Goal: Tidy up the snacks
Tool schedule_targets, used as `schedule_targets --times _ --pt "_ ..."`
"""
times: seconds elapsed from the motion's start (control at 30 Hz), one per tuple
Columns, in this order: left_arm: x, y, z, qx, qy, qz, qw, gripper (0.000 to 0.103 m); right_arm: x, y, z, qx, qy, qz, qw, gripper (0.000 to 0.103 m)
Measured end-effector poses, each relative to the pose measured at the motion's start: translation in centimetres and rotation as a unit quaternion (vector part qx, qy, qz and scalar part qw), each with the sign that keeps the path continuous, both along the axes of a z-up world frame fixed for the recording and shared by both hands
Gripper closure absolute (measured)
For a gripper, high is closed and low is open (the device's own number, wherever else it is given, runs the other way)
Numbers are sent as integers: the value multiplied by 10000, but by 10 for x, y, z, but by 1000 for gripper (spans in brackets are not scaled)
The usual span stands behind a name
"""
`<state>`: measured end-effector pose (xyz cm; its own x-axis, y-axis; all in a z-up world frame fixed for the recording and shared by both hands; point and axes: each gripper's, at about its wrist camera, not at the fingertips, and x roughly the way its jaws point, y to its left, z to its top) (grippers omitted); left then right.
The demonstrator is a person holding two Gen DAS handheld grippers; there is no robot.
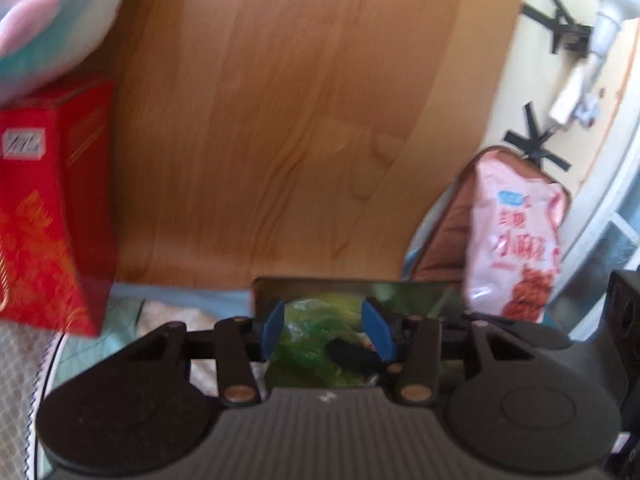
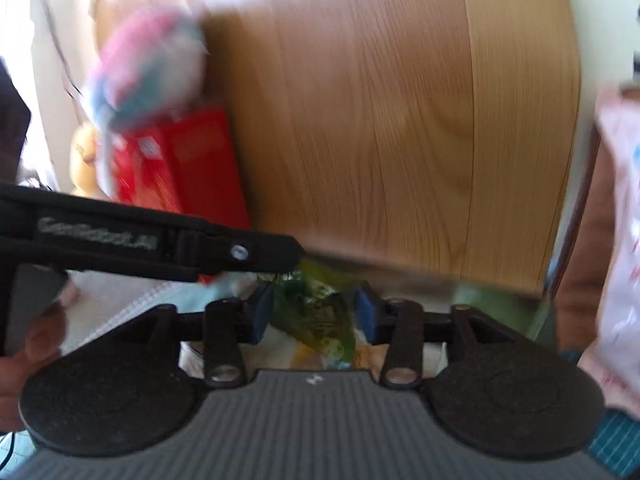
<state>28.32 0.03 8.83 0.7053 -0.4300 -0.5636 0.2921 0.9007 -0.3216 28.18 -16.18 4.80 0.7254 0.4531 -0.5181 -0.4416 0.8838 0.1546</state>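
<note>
A crumpled green snack bag [image 1: 316, 336] fills the gap between the blue pads [image 1: 274, 330] of my left gripper [image 1: 324, 330], which is shut on it. The right wrist view shows the same green snack bag [image 2: 316, 316] between the blue pads [image 2: 366, 312] of my right gripper [image 2: 314, 312], which also presses on it. There the left gripper's black body [image 2: 160, 244] reaches in from the left, its tip at the bag's top. A pink snack bag [image 1: 516, 240] stands upright to the right, leaning on a brown cushion [image 1: 444, 232].
A wooden panel [image 1: 300, 120] rises straight ahead. At the left stands a red box [image 1: 48, 220] with a pastel pink and blue bundle [image 1: 52, 28] on it. A person's hand [image 2: 24, 360] holds the left gripper. Light bedding [image 1: 168, 316] lies below.
</note>
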Motion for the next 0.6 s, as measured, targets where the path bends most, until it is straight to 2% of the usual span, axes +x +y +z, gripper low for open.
schedule_targets --times 0.07,0.13,0.2,0.37,0.47,0.6 --pt "-13 16 -1 -213 6 -33 9998 59 -10 -7 4 153 -68 -115 9998 52" --pt "-27 31 0 -242 -32 8 9997 59 -24 -17 12 301 -127 -208 9992 47" --pt "-46 46 -3 -216 -7 37 9998 59 -44 -24 18 379 -227 -238 9987 47" --pt "-98 81 -29 -135 394 164 9990 57 -95 -24 15 668 55 564 9962 43" --pt "-131 105 -44 -315 663 296 9969 57 -127 -11 -5 457 179 916 9946 43" --pt "-166 117 -56 -566 743 254 9953 57 -155 10 -35 -340 356 1012 9936 42"
